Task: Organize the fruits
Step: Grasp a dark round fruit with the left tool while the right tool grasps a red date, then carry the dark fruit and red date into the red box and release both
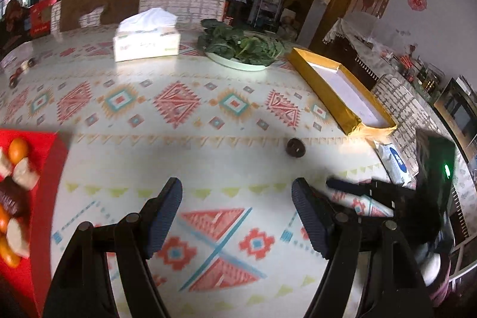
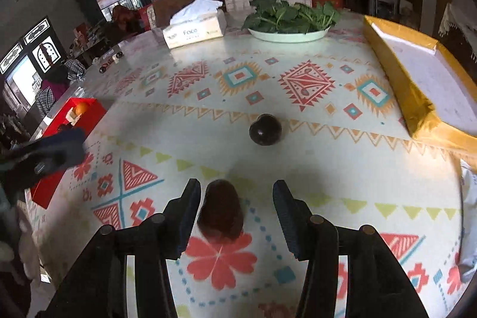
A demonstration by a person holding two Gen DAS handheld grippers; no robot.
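Working across the patterned table (image 2: 298,157), you hover your right gripper (image 2: 237,216) low over a dark, blurred fruit (image 2: 220,209), its fingers spread on either side with the fruit close by the left finger and a clear gap to the right one; no pad presses on it. That wide stance reads as a fruit just beneath the tool rather than in its grip. Beyond that fruit, further toward the far edge of the table, a round dark plum (image 2: 265,129) sits alone on the cloth, apart from everything.

Your left gripper (image 1: 237,213) is also spread and empty, over bare cloth, with the same plum (image 1: 294,148) ahead and a little to its right. To the plum's left, at the table's edge, the red box (image 1: 49,192) holds oranges and pale pieces, which suggests it is where fruit is being gathered. To the plum's right lies an empty gold-sided tray (image 2: 417,106), likely a second bin. Far behind the plum stand a tissue box (image 2: 193,32) and a plate of greens (image 2: 289,35), well clear of the work.
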